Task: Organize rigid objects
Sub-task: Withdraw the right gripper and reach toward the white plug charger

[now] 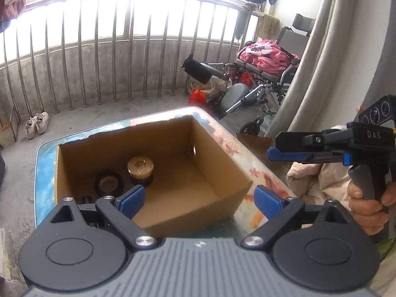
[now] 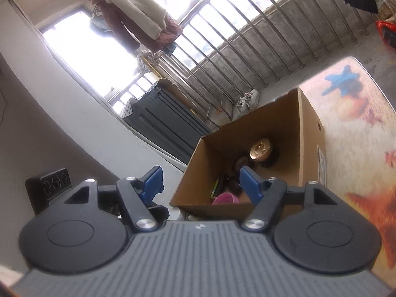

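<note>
Several rigid things sit in the bottom of an open cardboard box (image 1: 217, 158): a dark jar with a ribbed gold lid (image 1: 140, 167) stands upright toward the far-left corner, a squat dark round container (image 1: 108, 183) stands just beside it, nearer the camera, and in the right wrist view a pink rounded thing (image 2: 225, 198) lies against the near wall, with a few dark items next to it that cannot be told apart. The right half of the box floor is bare cardboard. The box stands on a table (image 1: 247, 148) whose top bears a colourful printed pattern in blue, orange and pink.

The left gripper (image 1: 199, 199) hangs over the near edge of the box with its blue pads spread wide and nothing between them. The right gripper (image 2: 199, 182) is off to the right of the box, level with its rim, jaws parted and empty; in the left wrist view a hand (image 1: 368, 208) grips its handle.

Beyond the table runs a metal railing (image 1: 123, 49) on a concrete wall, with a pair of white shoes (image 1: 37, 125) on the floor below it and a wheelchair (image 1: 262, 79) piled with pink cloth on the right, beside a curtain (image 1: 319, 57)
</note>
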`<state>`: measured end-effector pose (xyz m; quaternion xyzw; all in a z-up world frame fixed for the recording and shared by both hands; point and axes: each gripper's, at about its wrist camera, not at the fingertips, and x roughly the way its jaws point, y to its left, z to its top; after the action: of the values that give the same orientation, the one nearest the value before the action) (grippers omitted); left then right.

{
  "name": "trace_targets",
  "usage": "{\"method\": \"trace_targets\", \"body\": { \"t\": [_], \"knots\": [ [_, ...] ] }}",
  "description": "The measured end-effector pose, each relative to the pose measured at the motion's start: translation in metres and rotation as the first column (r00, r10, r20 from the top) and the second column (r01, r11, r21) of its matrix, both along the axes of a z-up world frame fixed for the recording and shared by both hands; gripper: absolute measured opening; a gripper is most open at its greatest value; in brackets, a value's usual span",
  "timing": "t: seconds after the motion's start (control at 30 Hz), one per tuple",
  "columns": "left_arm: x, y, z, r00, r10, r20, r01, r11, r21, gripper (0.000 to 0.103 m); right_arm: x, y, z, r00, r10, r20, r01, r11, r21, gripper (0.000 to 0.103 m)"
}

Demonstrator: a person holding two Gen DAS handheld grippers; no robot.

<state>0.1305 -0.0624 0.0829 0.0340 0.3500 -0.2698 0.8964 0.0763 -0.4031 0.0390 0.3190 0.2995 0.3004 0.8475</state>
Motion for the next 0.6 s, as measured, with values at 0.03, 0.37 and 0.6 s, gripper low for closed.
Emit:
{"method": "trace_targets", "body": {
  "t": [0.03,0.37,0.6],
  "knots": [
    [-0.008,-0.001,-0.008,1.000,-0.001,0.005,0.001,1.000,0.025,0.096,-0.010,0.005,-0.009,1.000,-0.010,-0.022,0.010,1.000,0.009,0.069],
    [-0.040,-0.021,-0.105,0.999,0.049,0.013,-0.050,0.972,0.231,0.095,-0.028,0.075,-0.092,0.965,0.040,-0.259,-0.030,0.999,0.043,0.063],
    [-0.022,-0.027,-0.136,0.994,0.098,0.038,-0.105,0.954,0.282,0.086,0.018,0.109,-0.111,0.946,0.044,-0.323,-0.045,0.999,0.004,0.049]
  ]
}}
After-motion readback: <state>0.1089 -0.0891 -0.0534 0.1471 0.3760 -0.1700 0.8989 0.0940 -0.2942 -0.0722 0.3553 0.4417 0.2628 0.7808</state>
